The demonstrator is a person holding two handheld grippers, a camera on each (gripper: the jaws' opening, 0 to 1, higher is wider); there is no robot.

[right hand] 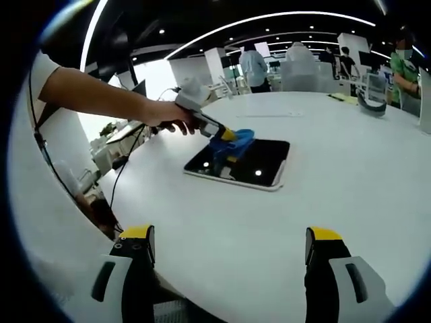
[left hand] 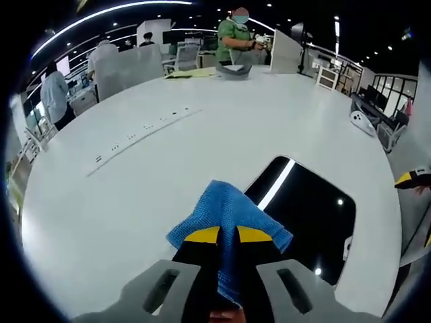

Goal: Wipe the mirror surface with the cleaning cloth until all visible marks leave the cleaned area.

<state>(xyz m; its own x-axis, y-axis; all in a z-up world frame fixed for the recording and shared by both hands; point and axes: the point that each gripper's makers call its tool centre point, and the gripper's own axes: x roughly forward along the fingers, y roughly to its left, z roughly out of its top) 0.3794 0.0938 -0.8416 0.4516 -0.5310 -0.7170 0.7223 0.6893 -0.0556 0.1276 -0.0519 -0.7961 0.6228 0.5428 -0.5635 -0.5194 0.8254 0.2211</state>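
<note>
On my left gripper (left hand: 227,237) the yellow-tipped jaws are pinched tight on the blue cleaning cloth (left hand: 225,219), which bunches up between and over them. In the right gripper view I see that same left gripper (right hand: 229,138), held in a hand (right hand: 165,114), hanging over the near-left part of the mirror (right hand: 259,165) with the cloth (right hand: 236,142) draped down onto or just above the glass; I cannot tell whether it touches. The mirror lies flat on the white worktop (right hand: 269,222), a dark rounded rectangle reflecting ceiling lights, sitting well in from the worktop's edges. From the left gripper view the mirror (left hand: 310,208) lies just ahead and to the right of the cloth. My right gripper (right hand: 229,256) stands with its jaws spread wide, nothing between them, low over the bare worktop and well apart from the mirror. At the far edge of the worktop (left hand: 168,155) a person in a green top (left hand: 236,40) stands beside some papers (left hand: 192,72).
</note>
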